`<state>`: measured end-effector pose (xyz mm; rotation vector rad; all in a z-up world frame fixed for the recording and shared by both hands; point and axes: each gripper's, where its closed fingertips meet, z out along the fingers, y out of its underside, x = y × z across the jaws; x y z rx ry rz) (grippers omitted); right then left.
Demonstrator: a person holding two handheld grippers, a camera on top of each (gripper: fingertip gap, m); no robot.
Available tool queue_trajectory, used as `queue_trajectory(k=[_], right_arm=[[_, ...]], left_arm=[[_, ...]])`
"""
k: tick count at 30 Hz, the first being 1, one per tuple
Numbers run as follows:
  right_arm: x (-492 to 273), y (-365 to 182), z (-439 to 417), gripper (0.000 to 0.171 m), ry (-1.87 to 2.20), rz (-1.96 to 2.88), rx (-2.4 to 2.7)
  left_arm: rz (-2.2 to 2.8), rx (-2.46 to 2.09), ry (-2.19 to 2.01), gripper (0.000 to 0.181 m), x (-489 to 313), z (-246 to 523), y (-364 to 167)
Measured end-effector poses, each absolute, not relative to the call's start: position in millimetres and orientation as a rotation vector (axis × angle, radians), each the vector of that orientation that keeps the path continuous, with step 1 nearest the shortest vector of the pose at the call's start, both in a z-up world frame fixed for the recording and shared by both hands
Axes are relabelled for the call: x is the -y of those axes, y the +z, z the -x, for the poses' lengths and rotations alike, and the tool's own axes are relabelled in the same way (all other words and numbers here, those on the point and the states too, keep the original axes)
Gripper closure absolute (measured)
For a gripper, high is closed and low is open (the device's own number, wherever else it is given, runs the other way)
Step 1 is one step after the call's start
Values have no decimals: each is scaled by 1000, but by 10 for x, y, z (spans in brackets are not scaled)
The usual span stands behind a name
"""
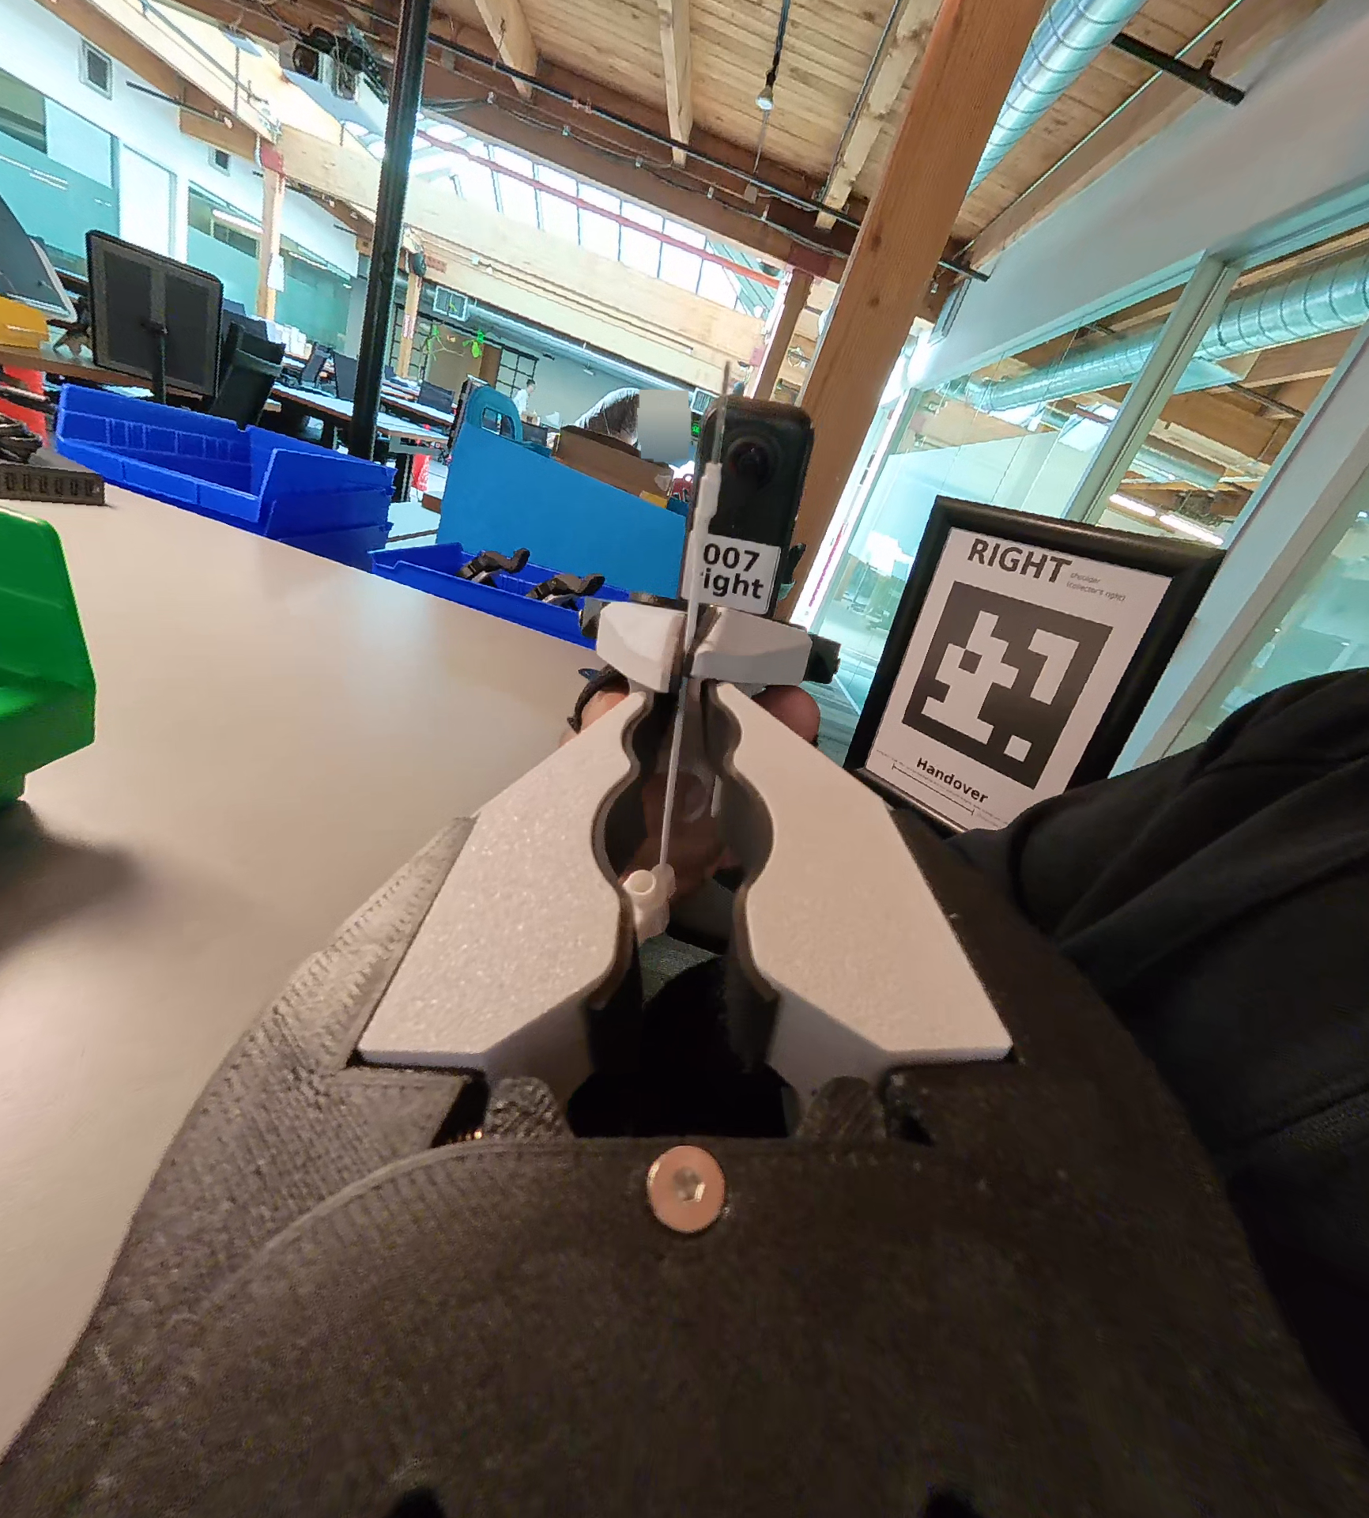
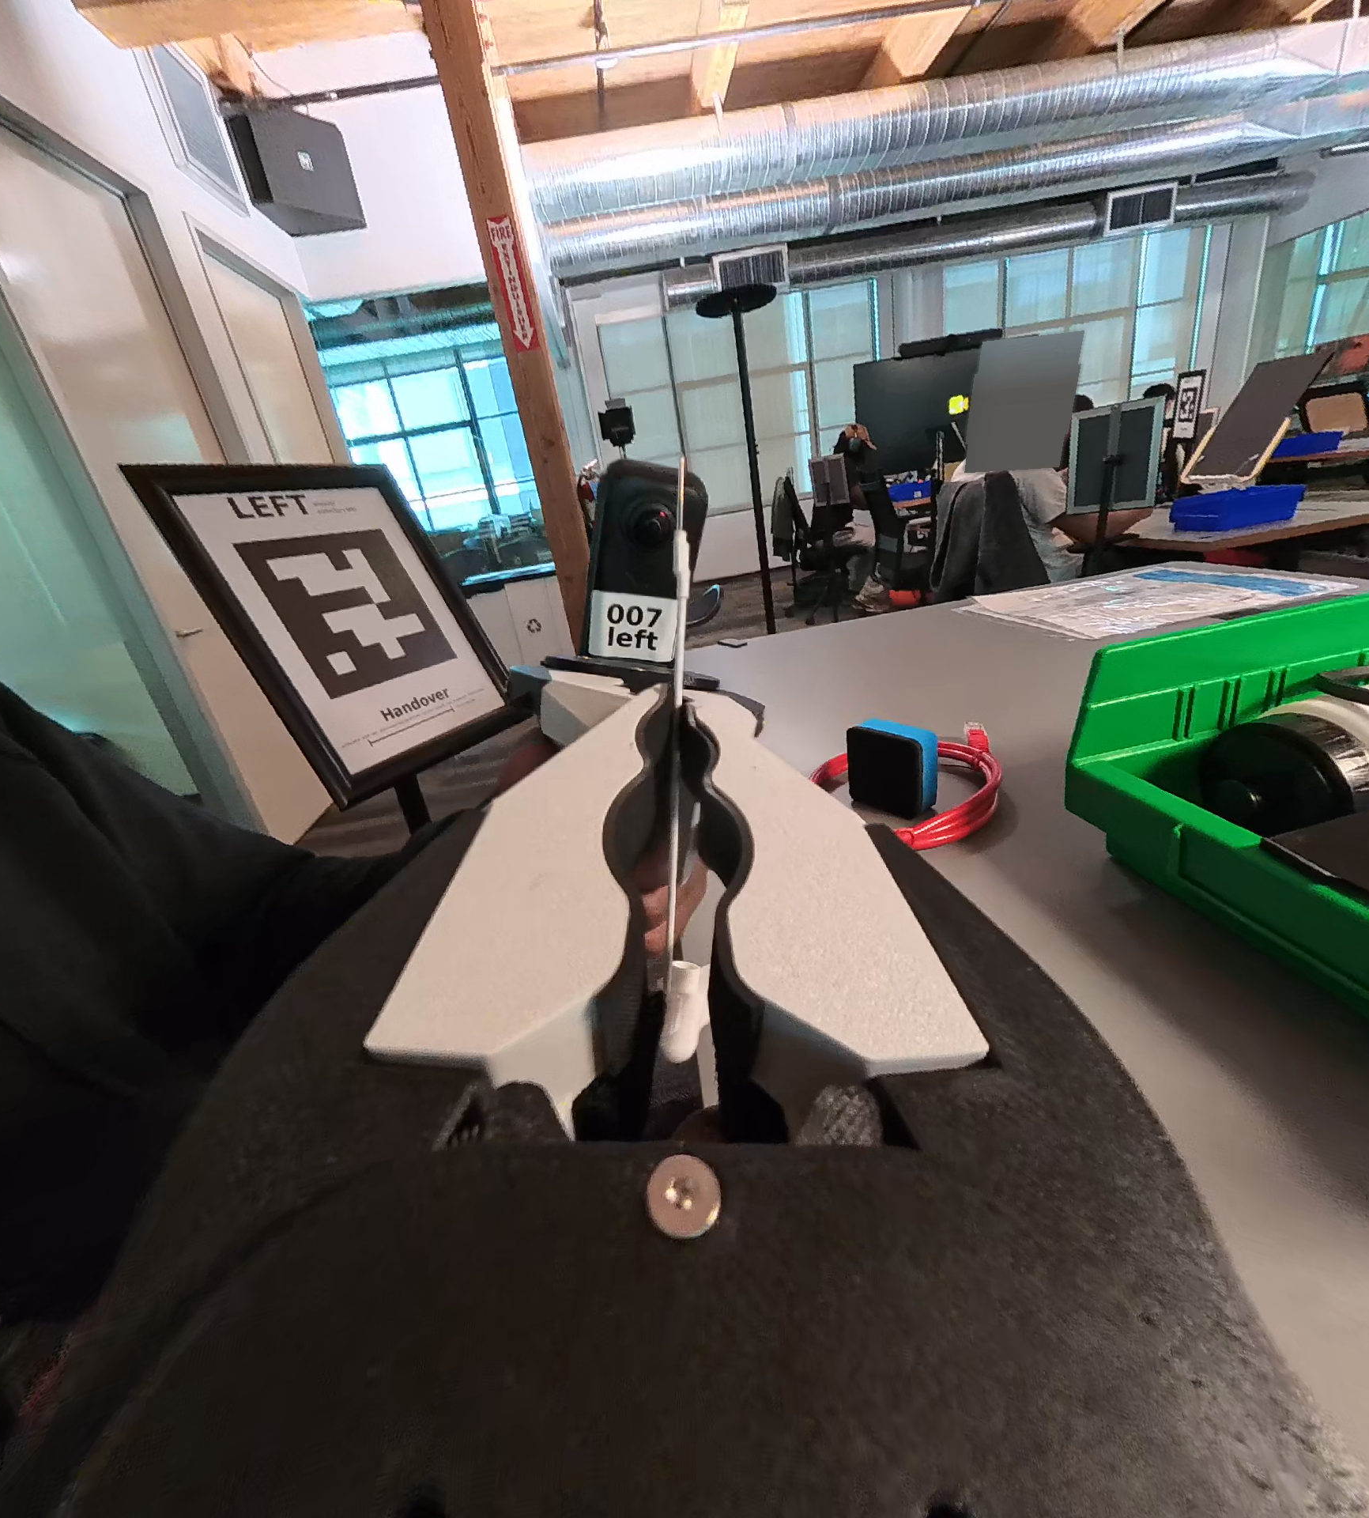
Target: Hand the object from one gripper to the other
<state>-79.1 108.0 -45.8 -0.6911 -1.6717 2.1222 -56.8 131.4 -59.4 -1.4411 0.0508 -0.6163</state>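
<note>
1. The thin rod [image 1: 675, 788] stands nearly upright between the two grippers, which face each other tip to tip above the grey table [image 1: 254, 657].
2. The left gripper [image 1: 685, 706] has its white fingers closed on the rod at their tips. The rod's white plastic end fitting [image 1: 648, 899] sits nearer the camera, in the hollow between the fingers.
3. The right gripper [image 2: 677, 710] is likewise pinched shut on the same rod [image 2: 675, 862], so both hold it at once. The rod's bare thin tip rises above both grippers.
4. Each gripper's black camera [image 1: 763, 468] carries a white sticker [image 1: 735, 571] with black characters. The left gripper's camera has one as well [image 2: 632, 628].
5. A black-framed sheet [image 1: 1010, 665] stands on the table just behind the right gripper, bearing a black-and-white square marker and some printed words. A matching framed sheet [image 2: 344, 608] stands behind the left one.
6. In the right wrist view, a red cable [image 2: 969, 788], a blue-topped black block [image 2: 891, 764] and a green bin [image 2: 1240, 706] lie to the right.
</note>
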Motion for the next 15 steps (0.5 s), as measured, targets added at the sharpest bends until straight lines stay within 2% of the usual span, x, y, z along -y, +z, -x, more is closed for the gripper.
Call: queue_trajectory(k=[10, 13, 15], right_arm=[[-1117, -474, 779, 169, 2145, 740, 1685], [-1234, -453, 790, 150, 2099, 757, 1638], [-1306, -433, 774, 145, 2115, 776, 1623]], left_arm=[[1452, -71, -653, 179, -1371, 537, -614], [1458, -57, -594, 180, -1408, 594, -589], [1417, -48, -610, 180, -1392, 618, -502]])
